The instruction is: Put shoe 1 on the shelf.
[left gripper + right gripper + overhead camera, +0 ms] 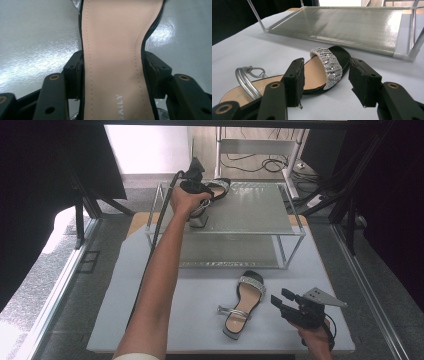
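One black sandal (218,186) with a tan insole lies on the top shelf of a clear two-tier rack (250,212), at its back left. My left gripper (202,195) reaches over that shelf; in the left gripper view its pads press both edges of the sandal's sole (112,30), so the left gripper (112,72) is shut on it. The matching sandal (243,305), with a glittery silver toe band and silver ankle strap, lies on the white table in front of the rack. My right gripper (281,297) hovers open just right of it, with that sandal (313,75) lying beyond the jaws of the right gripper (327,80).
The rack's lower shelf (225,252) carries nothing. The white table top (200,290) ends close behind the right hand at the front edge. A metal frame and loose cables (265,162) stand on the floor beyond the rack.
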Demonstrator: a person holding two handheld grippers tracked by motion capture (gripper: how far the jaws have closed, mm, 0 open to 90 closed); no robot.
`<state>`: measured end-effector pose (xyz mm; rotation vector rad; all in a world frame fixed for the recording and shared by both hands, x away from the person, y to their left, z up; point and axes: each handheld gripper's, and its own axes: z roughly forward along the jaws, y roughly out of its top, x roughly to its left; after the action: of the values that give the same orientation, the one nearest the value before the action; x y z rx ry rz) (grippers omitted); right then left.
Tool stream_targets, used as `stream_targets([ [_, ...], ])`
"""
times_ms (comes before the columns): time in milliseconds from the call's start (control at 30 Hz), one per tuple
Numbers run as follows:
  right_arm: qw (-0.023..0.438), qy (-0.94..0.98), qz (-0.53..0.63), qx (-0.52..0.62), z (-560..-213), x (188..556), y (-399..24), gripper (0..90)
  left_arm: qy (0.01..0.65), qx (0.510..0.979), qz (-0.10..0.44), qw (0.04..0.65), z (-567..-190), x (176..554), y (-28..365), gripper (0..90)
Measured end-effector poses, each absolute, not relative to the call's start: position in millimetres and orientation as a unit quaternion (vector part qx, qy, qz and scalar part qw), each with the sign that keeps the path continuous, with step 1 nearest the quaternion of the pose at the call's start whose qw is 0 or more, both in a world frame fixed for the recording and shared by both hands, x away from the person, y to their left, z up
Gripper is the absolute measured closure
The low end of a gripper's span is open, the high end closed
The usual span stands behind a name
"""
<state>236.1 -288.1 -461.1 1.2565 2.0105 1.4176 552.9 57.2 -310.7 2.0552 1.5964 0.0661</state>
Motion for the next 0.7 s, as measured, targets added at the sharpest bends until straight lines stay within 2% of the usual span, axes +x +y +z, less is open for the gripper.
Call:
stream_targets([
  [100,0.189,0.712,0.506,0.449,-461,236,-289,46.5,0.593,0.762,0.035,0.259,-314,554,52,41.2],
  [333,0.190,0.712,0.507,0.447,-459,235,-290,46.4,0.600,0.753,0.025,0.269,-311,553,52,39.3],
  [400,0.191,0.712,0.507,0.446,-459,234,-290,46.4,0.597,0.753,0.017,0.275,-311,553,52,32.9],
  [500,0.190,0.711,0.509,0.446,-458,234,-290,46.4,0.594,0.754,0.014,0.281,-310,552,51,27.7],
  [533,0.190,0.711,0.509,0.445,-458,234,-290,46.4,0.592,0.750,0.025,0.293,-308,551,51,24.4],
  [700,0.189,0.713,0.507,0.445,-459,234,-290,46.3,0.593,0.736,0.029,0.325,-299,547,55,20.0],
])
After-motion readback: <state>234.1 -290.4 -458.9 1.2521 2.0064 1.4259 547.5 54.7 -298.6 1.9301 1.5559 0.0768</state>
